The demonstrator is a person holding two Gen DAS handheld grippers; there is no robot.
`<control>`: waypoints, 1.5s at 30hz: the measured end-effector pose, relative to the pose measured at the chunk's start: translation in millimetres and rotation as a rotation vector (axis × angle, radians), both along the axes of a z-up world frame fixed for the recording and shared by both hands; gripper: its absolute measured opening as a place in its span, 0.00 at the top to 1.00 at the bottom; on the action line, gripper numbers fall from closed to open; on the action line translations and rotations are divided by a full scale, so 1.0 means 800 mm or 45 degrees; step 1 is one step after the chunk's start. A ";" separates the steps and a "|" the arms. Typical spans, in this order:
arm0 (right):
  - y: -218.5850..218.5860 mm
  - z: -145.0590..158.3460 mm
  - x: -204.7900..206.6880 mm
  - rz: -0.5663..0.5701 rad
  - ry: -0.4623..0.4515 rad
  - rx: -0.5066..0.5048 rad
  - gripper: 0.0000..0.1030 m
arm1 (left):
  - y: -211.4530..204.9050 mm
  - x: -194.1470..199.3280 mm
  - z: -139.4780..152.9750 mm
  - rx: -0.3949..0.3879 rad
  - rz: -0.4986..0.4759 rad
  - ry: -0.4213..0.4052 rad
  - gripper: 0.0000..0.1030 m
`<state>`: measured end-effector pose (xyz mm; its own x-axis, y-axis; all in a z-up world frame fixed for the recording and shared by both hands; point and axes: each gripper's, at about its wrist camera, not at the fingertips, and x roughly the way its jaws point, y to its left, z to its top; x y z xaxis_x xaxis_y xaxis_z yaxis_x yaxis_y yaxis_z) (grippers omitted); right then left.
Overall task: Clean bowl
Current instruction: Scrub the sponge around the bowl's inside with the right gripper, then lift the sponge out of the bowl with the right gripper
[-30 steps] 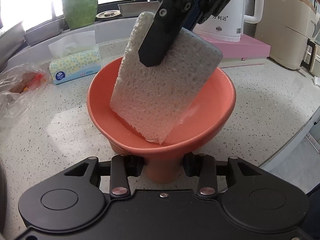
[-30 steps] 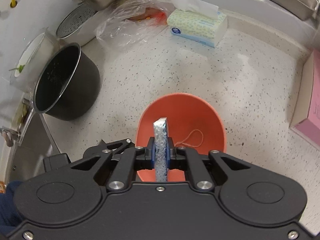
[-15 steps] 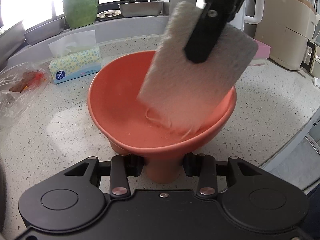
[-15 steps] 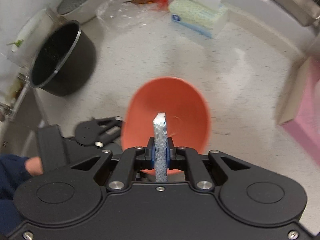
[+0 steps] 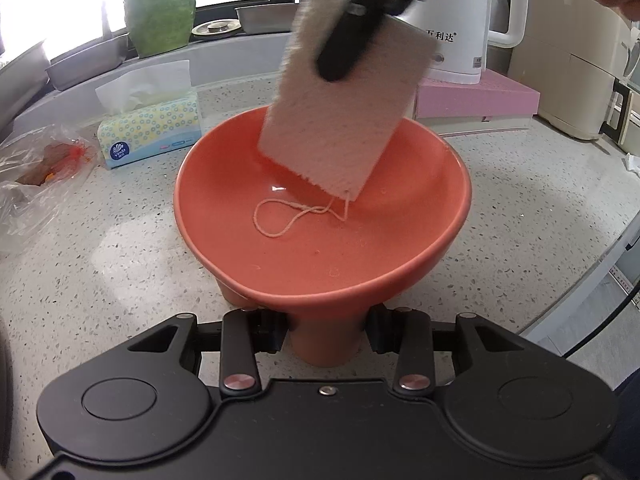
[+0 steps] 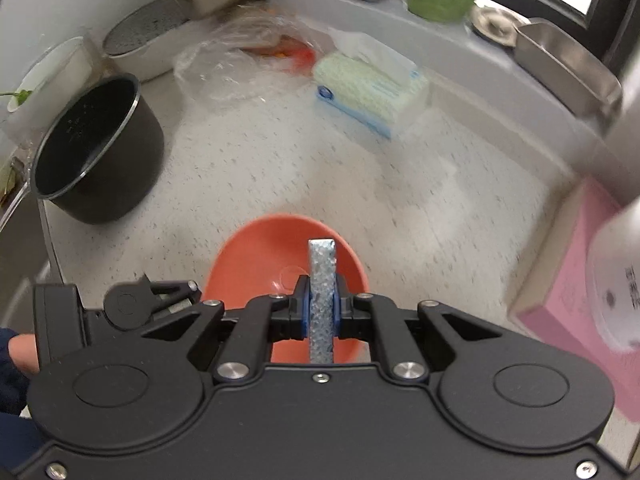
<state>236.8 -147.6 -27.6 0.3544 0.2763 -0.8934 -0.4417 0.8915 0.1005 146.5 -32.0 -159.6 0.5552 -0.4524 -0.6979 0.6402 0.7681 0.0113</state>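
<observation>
A coral footed bowl (image 5: 320,248) stands on the speckled counter (image 5: 100,264), and my left gripper (image 5: 326,330) is shut on its foot. Above the bowl's far side hangs a pale rectangular sponge (image 5: 340,128), tilted and clear of the inside. My right gripper (image 5: 340,68) is shut on the sponge's upper part. A thin string loop (image 5: 280,216) trails from the sponge's low corner onto the wet bowl floor. In the right wrist view the sponge (image 6: 321,280) shows edge-on between that gripper's fingers (image 6: 322,312), over the bowl (image 6: 264,264).
A tissue pack (image 5: 148,128) and a plastic bag (image 5: 36,168) lie at the left. A white kettle (image 5: 460,40) on a pink box (image 5: 476,100) stands behind the bowl. A black pot (image 6: 96,148) sits left of the bowl. The counter edge (image 5: 592,272) runs at the right.
The sponge has lifted off the bowl's inside and moved up toward the far right rim. Its string now lies uncovered in the bowl. The bowl and left gripper stayed put.
</observation>
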 end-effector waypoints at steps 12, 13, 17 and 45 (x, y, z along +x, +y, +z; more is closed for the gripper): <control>0.031 -0.001 -0.032 0.198 0.129 0.057 0.89 | -0.002 0.002 0.000 -0.004 0.022 0.008 0.63; 0.025 0.001 -0.033 0.192 0.124 0.041 0.89 | -0.002 0.002 0.000 -0.004 0.021 0.008 0.63; -0.012 0.011 -0.036 0.085 0.063 0.004 0.89 | -0.002 0.002 0.000 -0.002 0.019 0.008 0.63; -0.164 -0.003 -0.081 -0.521 0.052 0.497 0.88 | -0.006 0.007 0.002 0.013 0.007 0.028 0.63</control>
<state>171.7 -278.9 -30.1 0.4695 0.4362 -0.7676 -0.0566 0.8825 0.4669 152.5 -36.5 -158.3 0.5423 -0.4420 -0.7145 0.6362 0.7715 0.0056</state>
